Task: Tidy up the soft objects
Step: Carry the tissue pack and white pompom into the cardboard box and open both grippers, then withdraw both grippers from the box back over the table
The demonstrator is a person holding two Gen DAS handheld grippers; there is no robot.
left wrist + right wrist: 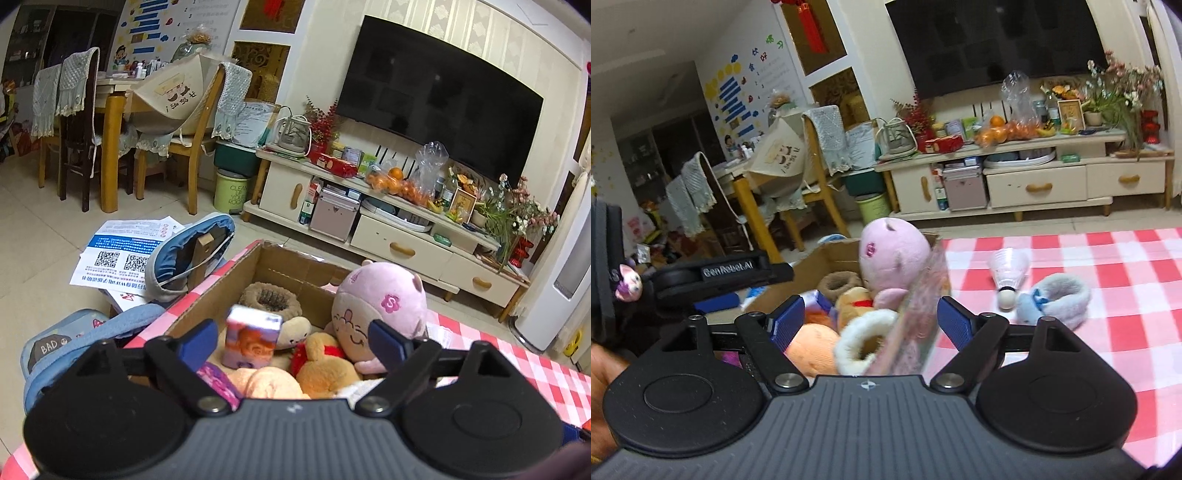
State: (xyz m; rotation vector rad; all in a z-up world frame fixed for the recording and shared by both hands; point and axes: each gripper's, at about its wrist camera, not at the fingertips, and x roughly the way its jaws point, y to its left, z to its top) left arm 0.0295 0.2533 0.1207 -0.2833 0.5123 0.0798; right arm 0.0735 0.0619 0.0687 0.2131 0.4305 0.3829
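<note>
A cardboard box (218, 291) (812, 264) sits on a red-checked cloth (1108, 266) and holds a pink plush doll (376, 302) (890, 254), an orange bear (325, 365), a brown ring plush (266, 299), a peach plush (812, 347) and a white fluffy ring (864, 339). A small purple tissue pack (251, 338) hangs in the air between my left gripper's (291, 343) open fingers, touching neither. My right gripper (870, 321) is open over the box's right wall, with a blurred pink patterned packet (916, 321) between its fingers. A blue-grey fluffy ring (1056, 301) lies on the cloth to the right.
A shuttlecock (1008, 275) lies beside the blue-grey ring. Blue bags (192, 254) and papers (122, 247) lie on the floor left of the box. A TV cabinet (388, 236) and dining chairs (207, 122) stand behind. The left gripper's body (731, 273) shows at left in the right wrist view.
</note>
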